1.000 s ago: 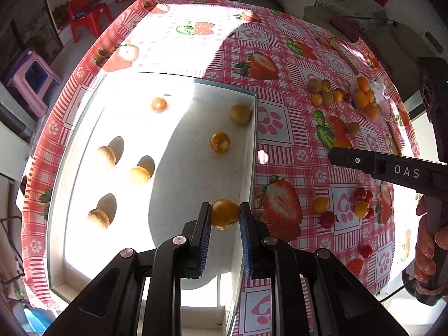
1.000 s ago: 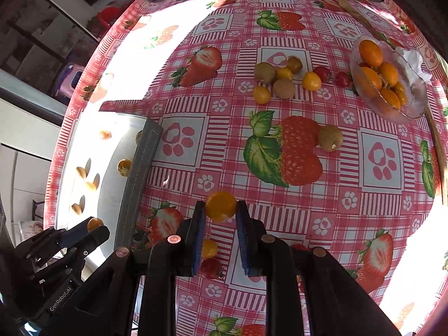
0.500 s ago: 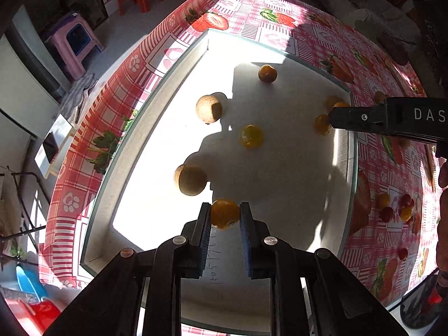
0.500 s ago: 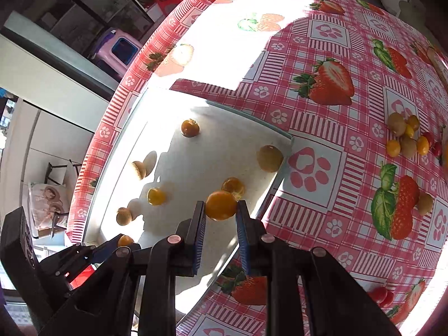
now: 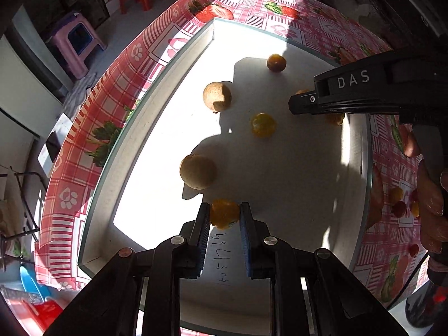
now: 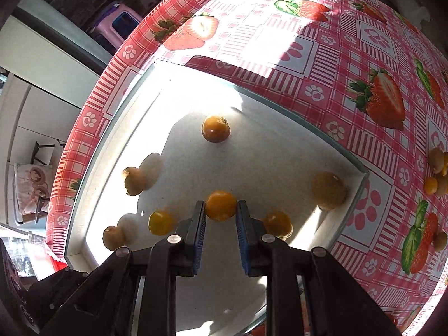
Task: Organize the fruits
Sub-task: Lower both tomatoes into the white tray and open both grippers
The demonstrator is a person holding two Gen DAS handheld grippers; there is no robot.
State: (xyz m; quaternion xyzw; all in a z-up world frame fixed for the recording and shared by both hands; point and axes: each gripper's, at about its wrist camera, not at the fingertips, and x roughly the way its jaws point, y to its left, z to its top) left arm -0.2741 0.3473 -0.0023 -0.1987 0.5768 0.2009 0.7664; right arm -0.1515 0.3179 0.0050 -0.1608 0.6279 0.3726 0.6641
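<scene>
Over the white tray (image 5: 156, 103) on the strawberry-print tablecloth (image 6: 350, 64), two small orange fruits are held, one per gripper. The left gripper (image 5: 224, 218) is closed on an orange fruit (image 5: 224, 213), low above the tray's near end, just beside a tan round fruit (image 5: 197, 175). The right gripper (image 6: 220, 210) is likewise clamped on its own orange fruit (image 6: 220, 205), above the tray floor between a yellow fruit (image 6: 160, 222) and another orange one (image 6: 278, 224).

Risks, as judged:
- Round fruit is likely to roll once released; loose fruit nearby could be struck and scattered.
- The two grippers are near each other over one tray; a collision could be caused if both are lowered together.
- Soft skin could be bruised or split by too firm a squeeze.
- Glare and hard shadow are cast across the tray, so height above the floor is hard to read; a drop from too high would bounce.

Held fruits: smooth, glossy, deep orange-yellow, roughly spherical, slightly wider than the jaw pads are deep. The left one shows a paler patch on its underside.
</scene>
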